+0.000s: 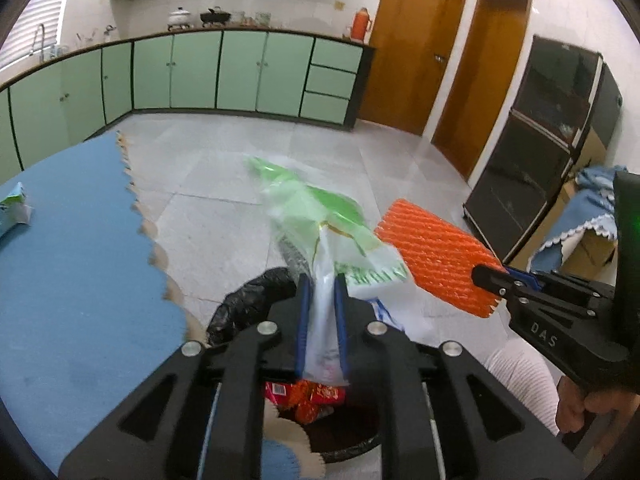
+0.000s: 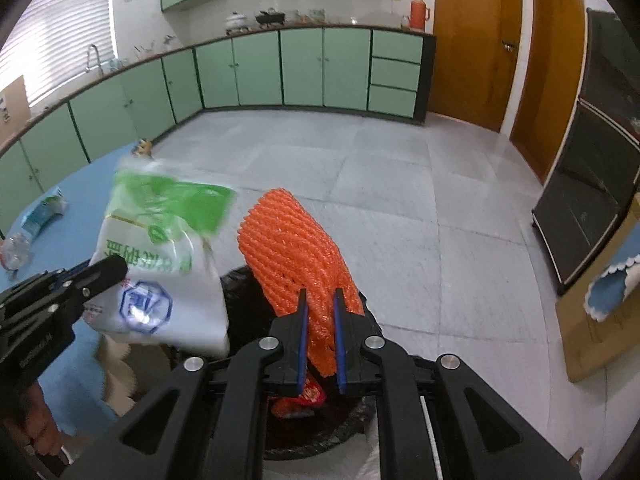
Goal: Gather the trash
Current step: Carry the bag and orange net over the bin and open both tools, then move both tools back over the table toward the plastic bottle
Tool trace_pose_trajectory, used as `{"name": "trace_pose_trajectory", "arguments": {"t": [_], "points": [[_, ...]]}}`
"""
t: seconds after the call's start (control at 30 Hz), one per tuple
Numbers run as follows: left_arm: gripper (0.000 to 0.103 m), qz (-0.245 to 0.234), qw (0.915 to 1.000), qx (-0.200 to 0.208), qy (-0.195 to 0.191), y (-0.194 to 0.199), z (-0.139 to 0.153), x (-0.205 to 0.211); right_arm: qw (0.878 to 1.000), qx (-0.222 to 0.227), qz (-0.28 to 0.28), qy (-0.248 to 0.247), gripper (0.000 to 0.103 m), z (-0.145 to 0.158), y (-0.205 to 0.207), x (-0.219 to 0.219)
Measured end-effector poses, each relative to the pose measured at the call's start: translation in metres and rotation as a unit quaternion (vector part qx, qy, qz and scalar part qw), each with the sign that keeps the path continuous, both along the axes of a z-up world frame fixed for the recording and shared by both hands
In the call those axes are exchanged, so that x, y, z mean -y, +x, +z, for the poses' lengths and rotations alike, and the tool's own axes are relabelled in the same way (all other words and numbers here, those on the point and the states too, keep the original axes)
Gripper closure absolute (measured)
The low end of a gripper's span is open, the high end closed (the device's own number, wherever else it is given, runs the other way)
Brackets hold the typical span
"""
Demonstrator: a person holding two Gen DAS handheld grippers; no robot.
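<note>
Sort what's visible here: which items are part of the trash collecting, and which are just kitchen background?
Part of the job:
green-and-white plastic bag, in left gripper
orange foam net sleeve, in right gripper
black-lined trash bin
crumpled carton on blue table

Background:
orange thermos
green cabinets
wooden doors

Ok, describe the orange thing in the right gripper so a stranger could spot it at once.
Start at the black-lined trash bin beside the blue-covered table. Directly above it, the right gripper is shut on an orange foam net sleeve. Its ribbed mesh and solid orange set it apart from the smooth white-and-green plastic bag alongside.
</note>
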State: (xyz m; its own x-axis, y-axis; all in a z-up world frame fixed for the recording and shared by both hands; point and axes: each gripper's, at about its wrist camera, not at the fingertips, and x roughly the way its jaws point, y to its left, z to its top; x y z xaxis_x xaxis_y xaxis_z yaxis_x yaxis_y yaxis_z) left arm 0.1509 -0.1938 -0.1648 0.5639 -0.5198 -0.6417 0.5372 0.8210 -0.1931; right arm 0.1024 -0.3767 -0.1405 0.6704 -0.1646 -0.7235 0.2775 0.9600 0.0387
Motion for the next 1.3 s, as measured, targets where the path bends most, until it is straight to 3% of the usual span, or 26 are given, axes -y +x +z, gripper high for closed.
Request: {"name": "trace_pose_trajectory", "arguments": {"t": [0.13,0.23,0.33,0.4,0.47,0.53,0.67,0.8,0.9,1.07,1.3], "points": [[0.091,-0.006,0.9999,-0.011,0.011,0.007,-0.008,0.0,1.0,-0.02,-0.005,0.011,0.09,-0.017,0.006,0.007],[0.078,-0.006,0.9997,-0.016,0.017,0.009,-0.009,0.001,0.999,-0.037,-0.004,0.016,0.09,-0.03,0.015,0.009],[0.077,-0.002,0.9997,-0.017,0.019,0.012,-0.009,0.0,0.998,-0.055,0.003,0.015,0.085,-0.043,0.021,0.007],[0.073,0.002,0.9997,-0.014,0.02,0.012,-0.007,-0.003,0.998,-0.062,0.006,0.012,0.079,-0.045,0.023,0.002],[0.066,0.006,0.9998,-0.009,0.02,0.012,-0.003,-0.006,0.998,-0.066,0.009,0.009,0.062,-0.05,0.022,0.003],[0.062,0.014,0.9998,-0.003,0.017,0.012,0.002,-0.012,0.998,-0.07,0.011,0.0,0.052,-0.053,0.02,0.003],[0.049,0.03,0.9995,0.004,0.01,0.014,0.013,-0.029,0.998,-0.065,0.01,-0.007,0.038,-0.046,0.018,0.0],[0.029,0.056,0.9981,0.024,0.005,0.012,0.028,-0.057,0.999,-0.034,0.012,-0.003,0.019,-0.024,0.015,-0.008],[0.025,0.081,0.9961,0.036,0.002,0.011,0.041,-0.08,1.0,0.0,0.024,-0.004,0.01,-0.004,0.015,-0.022],[0.023,0.155,0.9854,0.069,0.018,0.008,0.06,-0.141,0.996,0.054,0.064,0.001,0.008,0.027,0.019,-0.058],[0.022,0.27,0.957,0.088,0.062,0.008,0.066,-0.234,0.981,0.106,0.16,0.009,0.008,0.052,0.046,-0.13]]}}
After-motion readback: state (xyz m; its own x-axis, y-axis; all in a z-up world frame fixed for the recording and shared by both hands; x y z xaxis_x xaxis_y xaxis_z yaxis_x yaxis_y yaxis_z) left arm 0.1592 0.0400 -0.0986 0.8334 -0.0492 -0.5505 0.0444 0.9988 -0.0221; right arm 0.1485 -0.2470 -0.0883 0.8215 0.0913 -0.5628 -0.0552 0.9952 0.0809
